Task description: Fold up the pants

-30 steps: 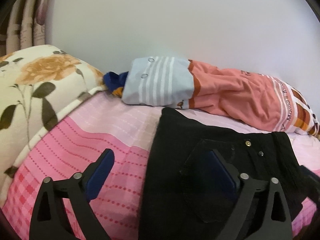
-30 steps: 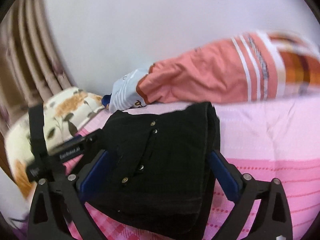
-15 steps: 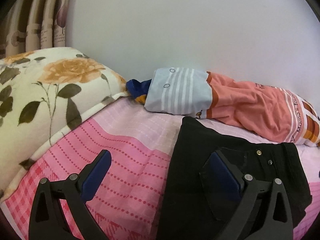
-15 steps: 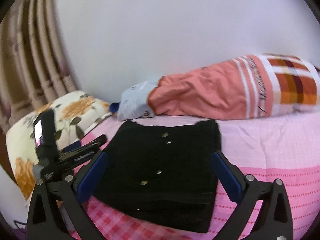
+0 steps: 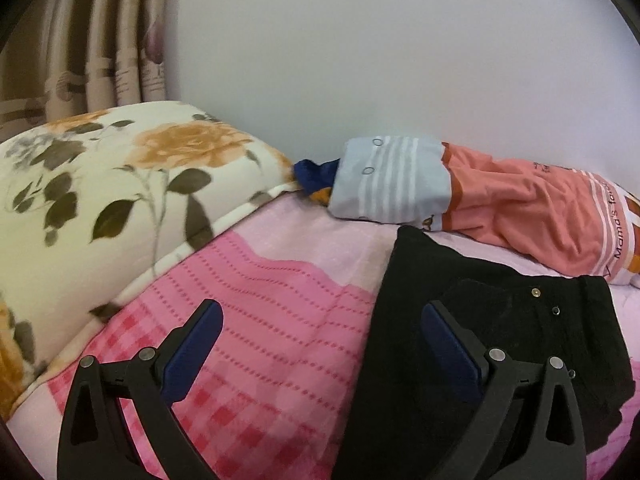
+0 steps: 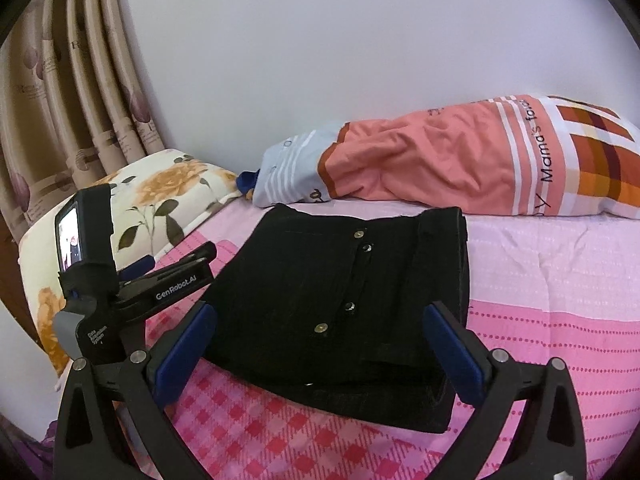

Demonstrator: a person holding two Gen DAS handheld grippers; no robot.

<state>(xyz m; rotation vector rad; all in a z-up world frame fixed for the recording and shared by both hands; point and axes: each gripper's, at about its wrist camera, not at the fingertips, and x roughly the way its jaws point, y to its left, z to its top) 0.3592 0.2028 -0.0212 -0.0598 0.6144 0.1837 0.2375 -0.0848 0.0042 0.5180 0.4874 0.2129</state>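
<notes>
The black pants (image 6: 340, 296) lie folded into a thick rectangle on the pink bedspread (image 6: 560, 320), metal buttons showing on top. In the left wrist view the pants (image 5: 500, 320) fill the lower right. My left gripper (image 5: 320, 320) is open and empty, held just left of the pants' edge, its right finger in front of the black cloth. My right gripper (image 6: 320, 320) is open too, hovering in front of the pants' near edge with nothing between its fingers. The left gripper's body (image 6: 132, 280) shows at the left in the right wrist view.
A salmon and striped pillow (image 6: 460, 164) lies against the white wall behind the pants. A floral quilt (image 5: 100, 208) is heaped at the left, with curtains (image 6: 68, 92) behind it. Bare pink bedspread (image 5: 260, 300) stretches left and right of the pants.
Both grippers have pulled back and risen from the pants. The right gripper, which straddled the bundle a second ago, now stands clear of it. The pants lie flat and still.
</notes>
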